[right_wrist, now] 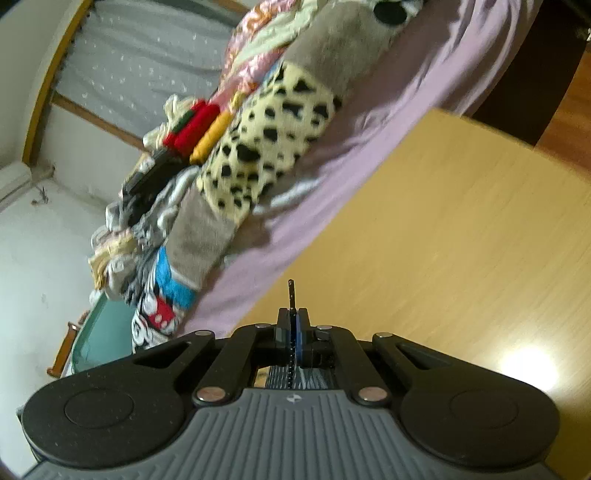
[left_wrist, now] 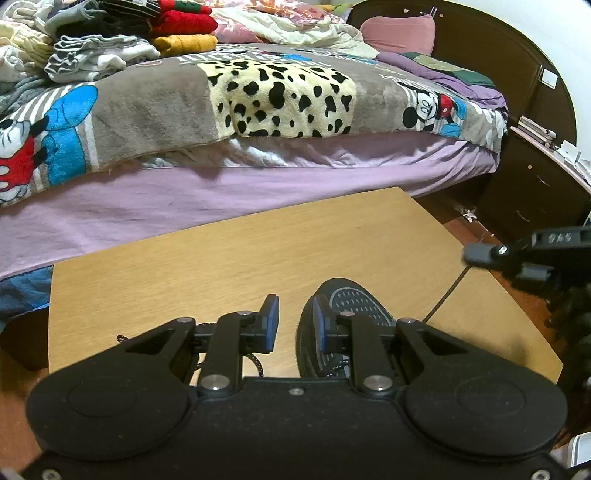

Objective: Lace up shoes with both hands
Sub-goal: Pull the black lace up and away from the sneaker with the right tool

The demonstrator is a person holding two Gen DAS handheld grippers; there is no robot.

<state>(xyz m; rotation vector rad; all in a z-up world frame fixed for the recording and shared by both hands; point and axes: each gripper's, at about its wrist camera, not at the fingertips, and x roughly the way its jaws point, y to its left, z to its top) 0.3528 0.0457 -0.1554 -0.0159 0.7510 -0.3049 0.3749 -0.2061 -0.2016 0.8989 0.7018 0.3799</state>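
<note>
Right wrist view: the right gripper is clenched on a dark shoelace, its tip poking out past the fingers. Left wrist view: the left gripper stands parted with nothing between its fingers, above a black shoe on a wooden table beside a bed.

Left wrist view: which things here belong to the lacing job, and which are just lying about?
Part of the job:
- black shoe on the wooden table
- dark lace, its tip pinched in the right tongs
- left tongs, standing apart beside the shoe

Lying about:
- folded clothes
- spotted blanket
- pink pillow
</note>
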